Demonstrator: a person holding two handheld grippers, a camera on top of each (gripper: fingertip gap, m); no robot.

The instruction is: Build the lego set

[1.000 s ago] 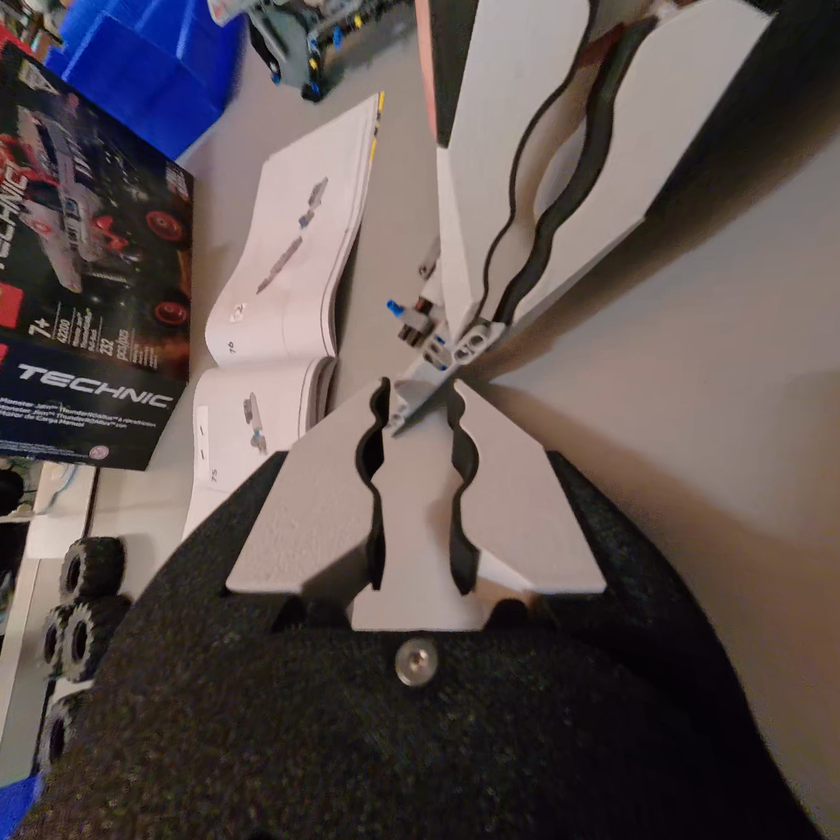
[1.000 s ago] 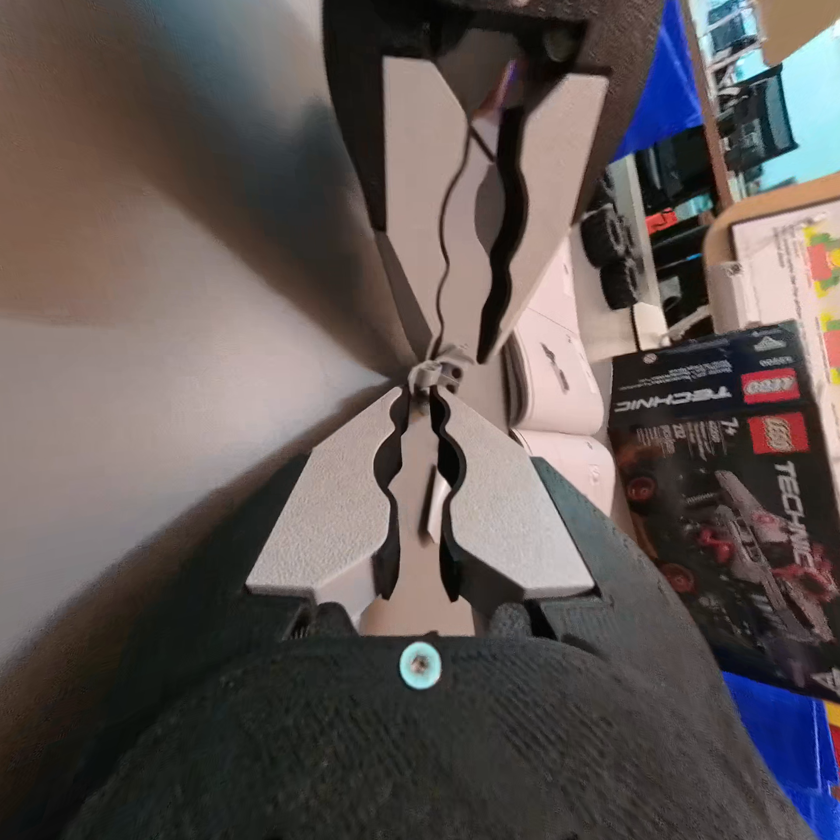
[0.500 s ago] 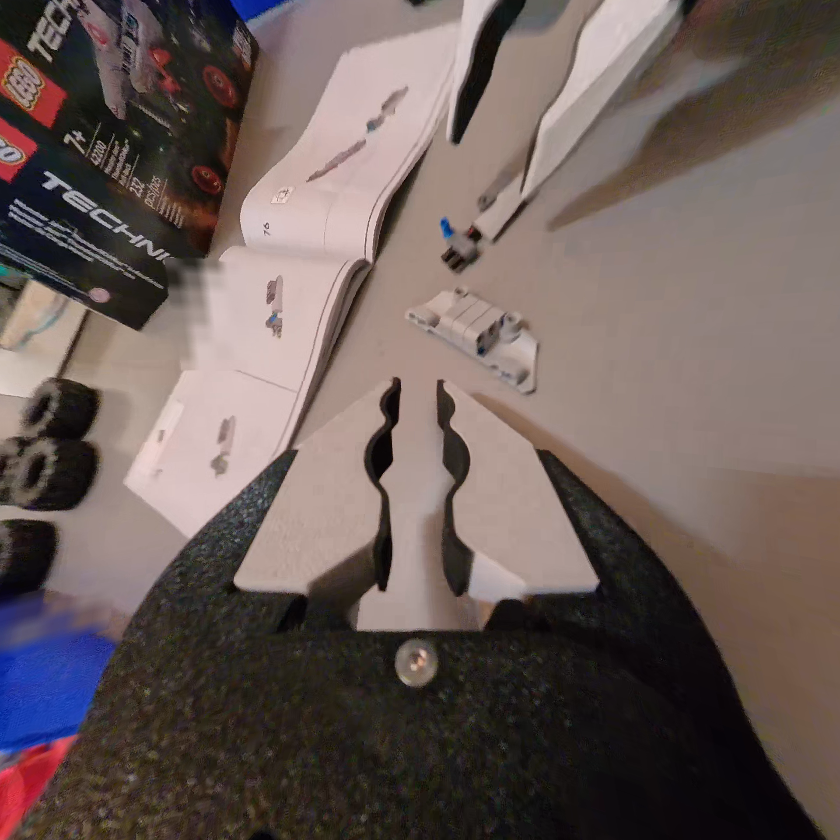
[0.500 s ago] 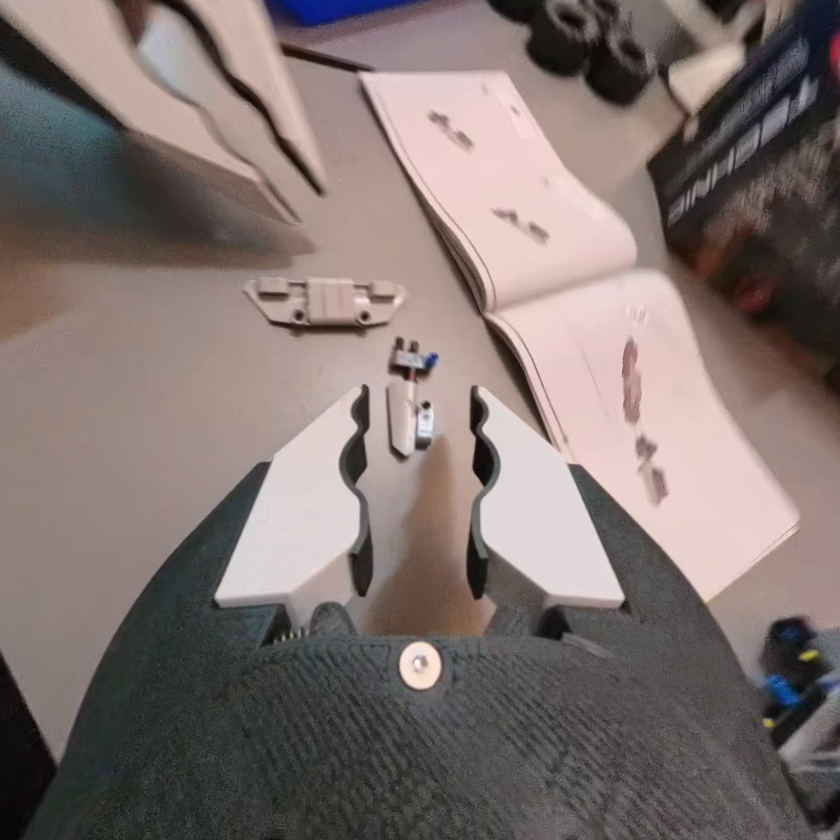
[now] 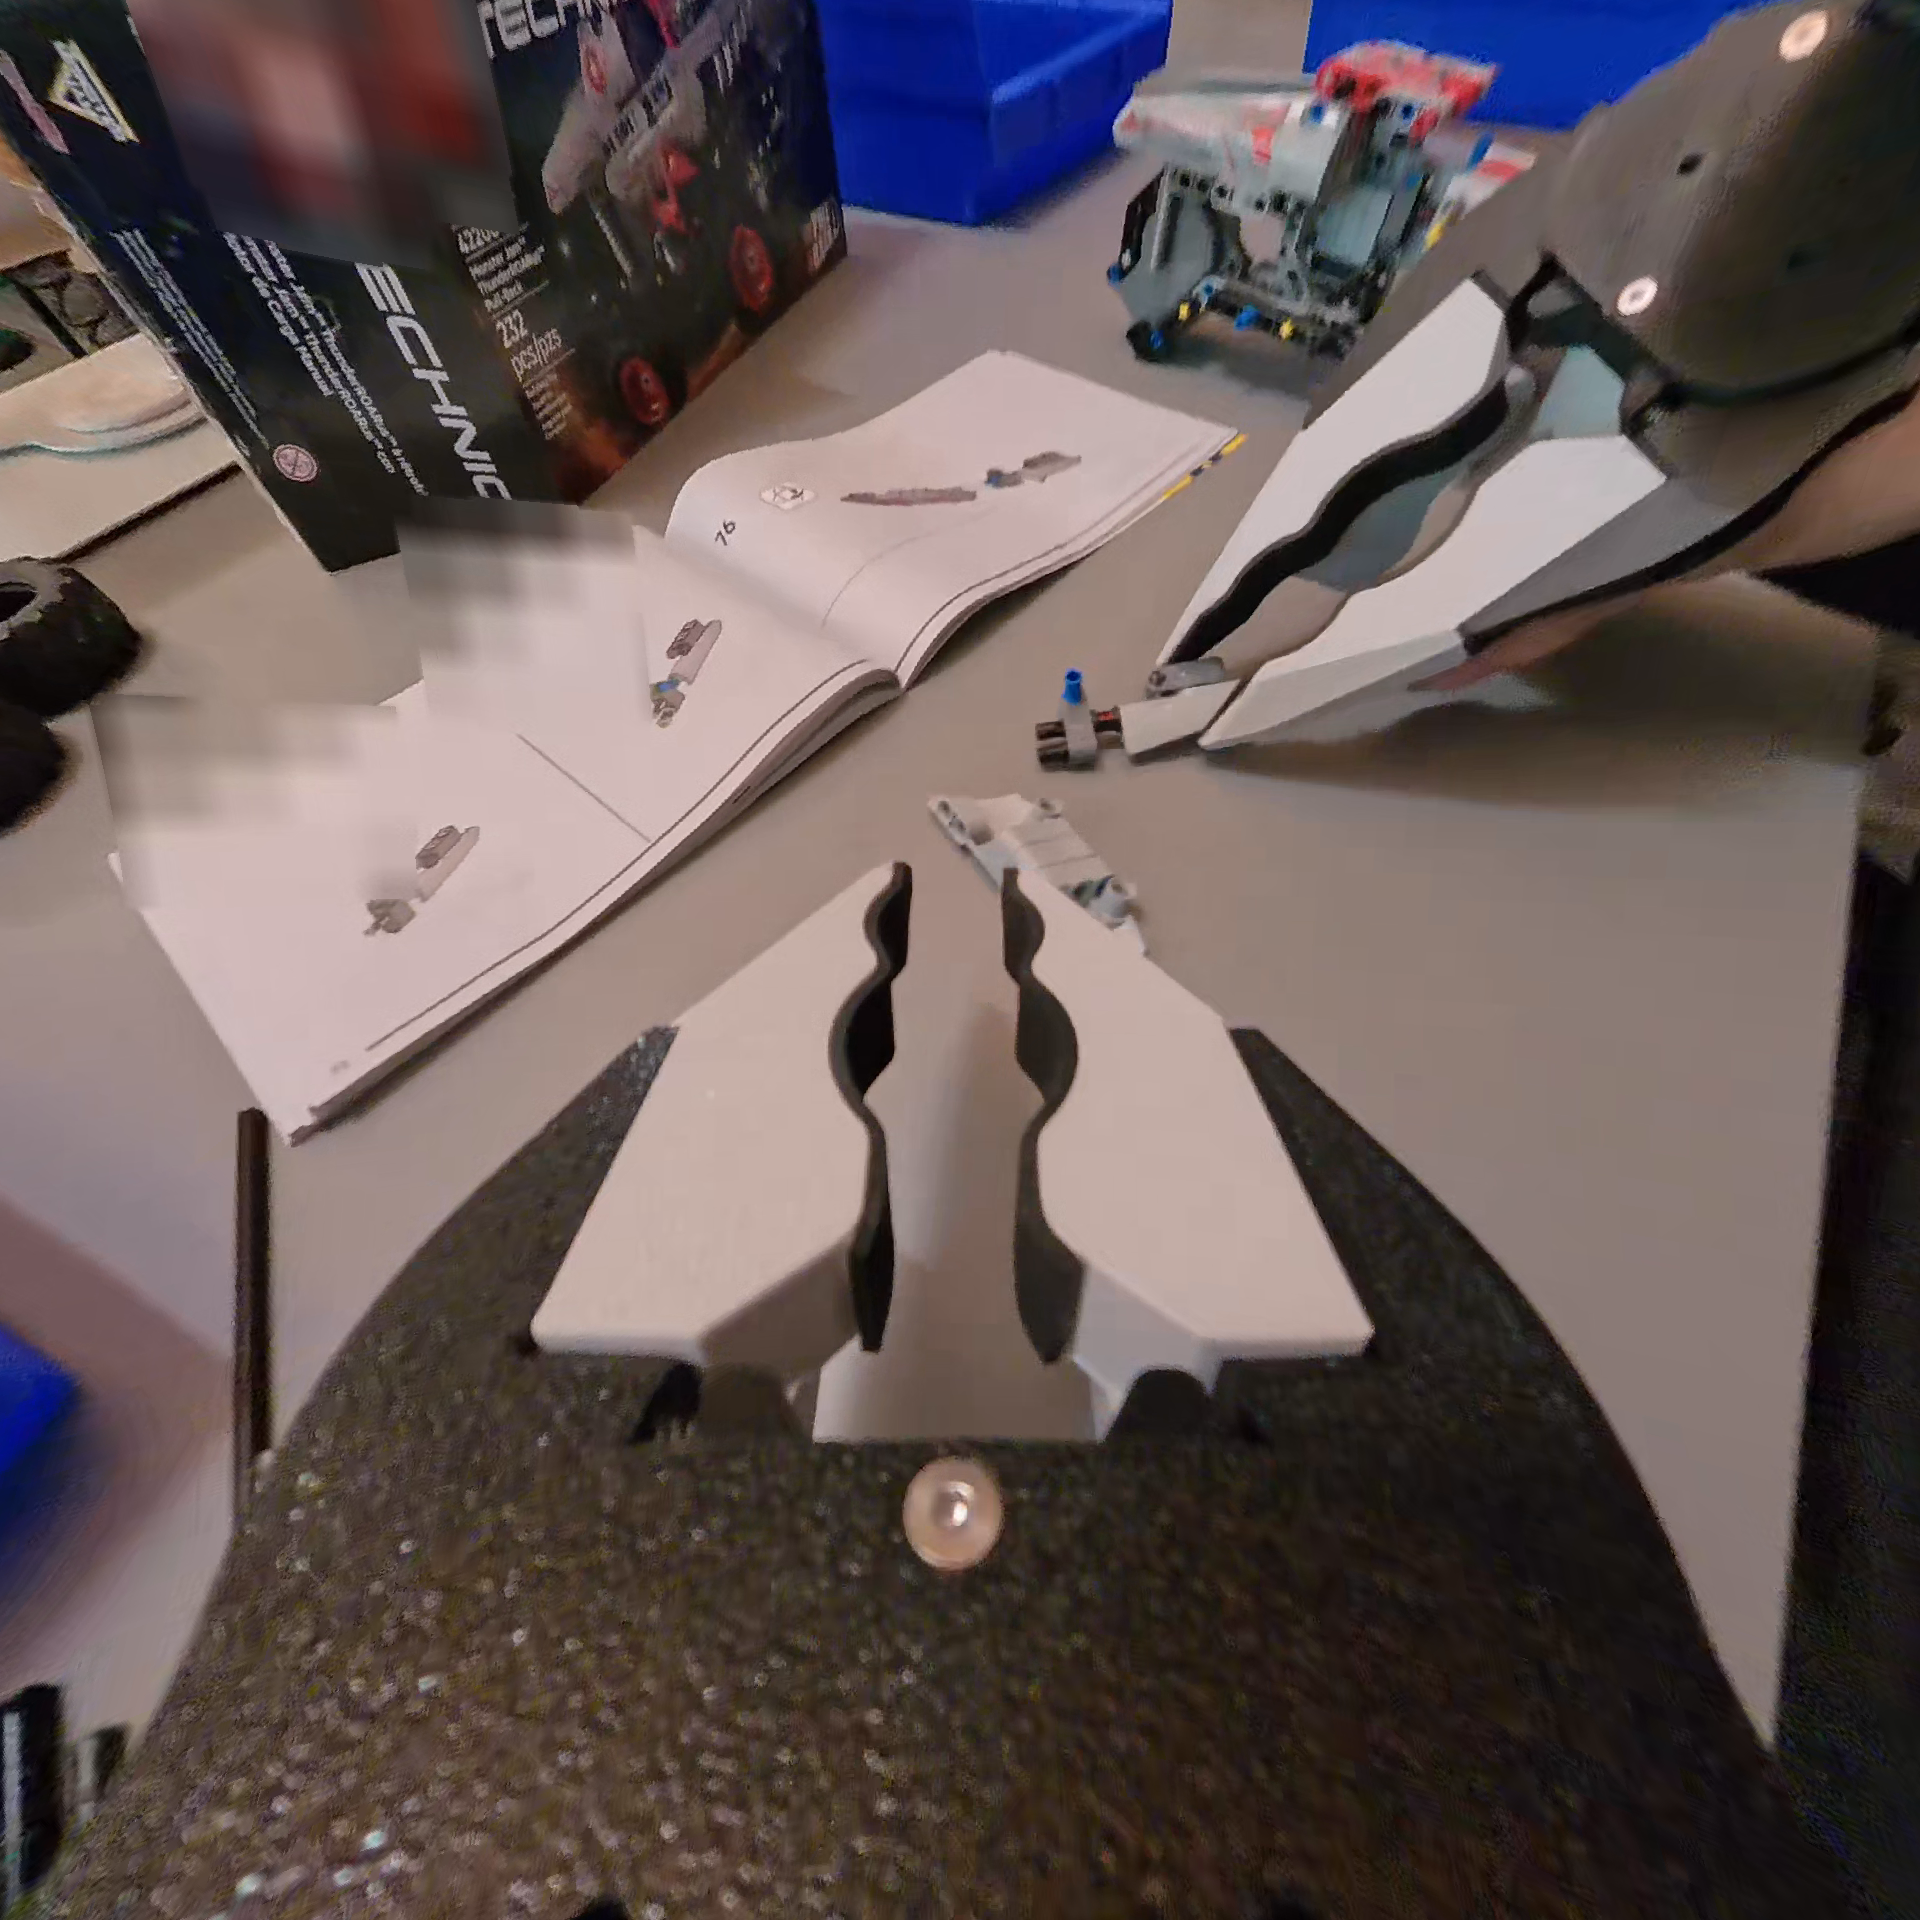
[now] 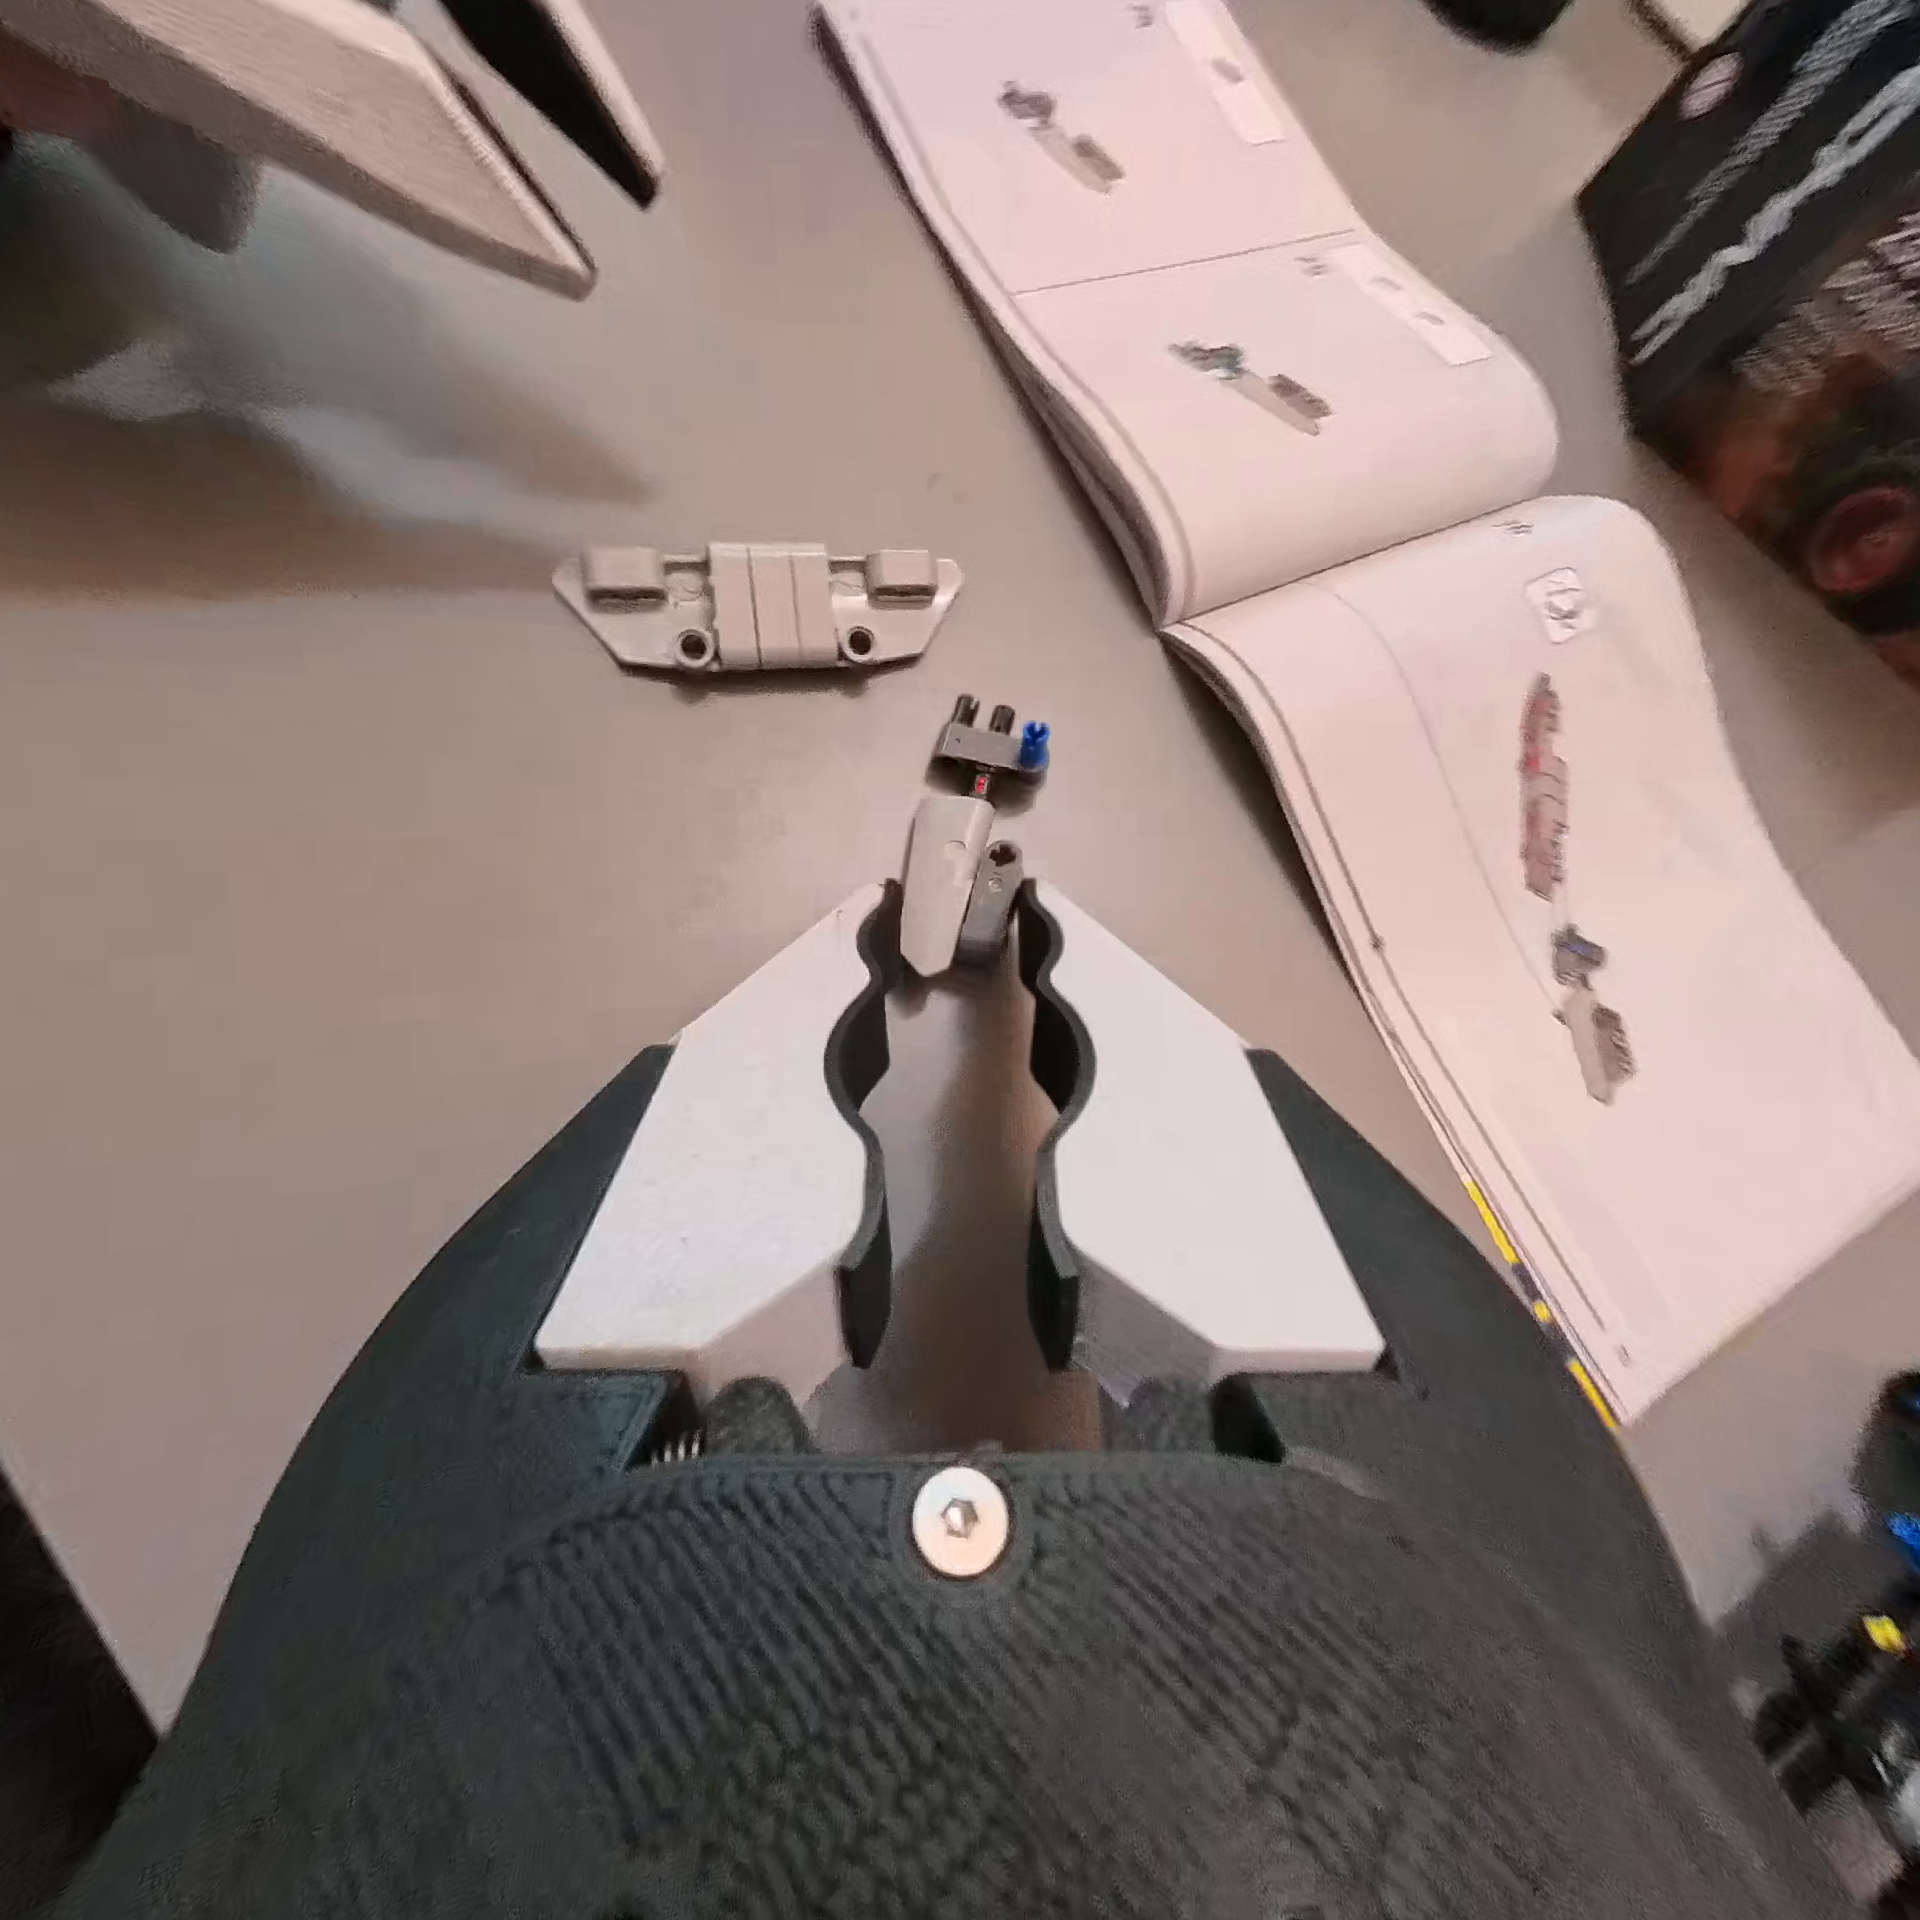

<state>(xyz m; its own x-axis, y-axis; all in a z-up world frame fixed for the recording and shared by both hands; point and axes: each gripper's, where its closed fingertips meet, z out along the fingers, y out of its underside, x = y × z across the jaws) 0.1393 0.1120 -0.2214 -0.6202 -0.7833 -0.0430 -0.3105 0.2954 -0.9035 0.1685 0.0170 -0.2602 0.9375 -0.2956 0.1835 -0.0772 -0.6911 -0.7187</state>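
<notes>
A flat light-grey lego panel (image 5: 1023, 847) lies on the grey table, just past my left gripper (image 5: 956, 888), which is slightly open and empty. The panel also shows in the right wrist view (image 6: 758, 618). A small sub-assembly (image 6: 951, 883) of a white wedge, a dark grey connector, black pins and a blue pin lies on the table. My right gripper (image 6: 956, 902) is shut on its wedge end. The left wrist view shows the sub-assembly (image 5: 1101, 727) at the right gripper's (image 5: 1210, 691) tips. The left gripper (image 6: 618, 239) is at the top left of the right wrist view.
An open instruction booklet (image 5: 727, 644) lies left of the parts, also seen in the right wrist view (image 6: 1299, 416). Behind it stands the black set box (image 5: 416, 312). A part-built truck model (image 5: 1299, 229) and blue bins (image 5: 987, 83) are at the back. Black tyres (image 5: 52, 644) lie far left. My right fingertips sit around 11 cm from my left ones. The part-built truck model (image 5: 1299, 229) lies around 25 cm away from my right fingertips.
One second ago both grippers held the grey panel between them. It now lies on the table, the left gripper has drawn back, and the right gripper has closed on the small sub-assembly.
</notes>
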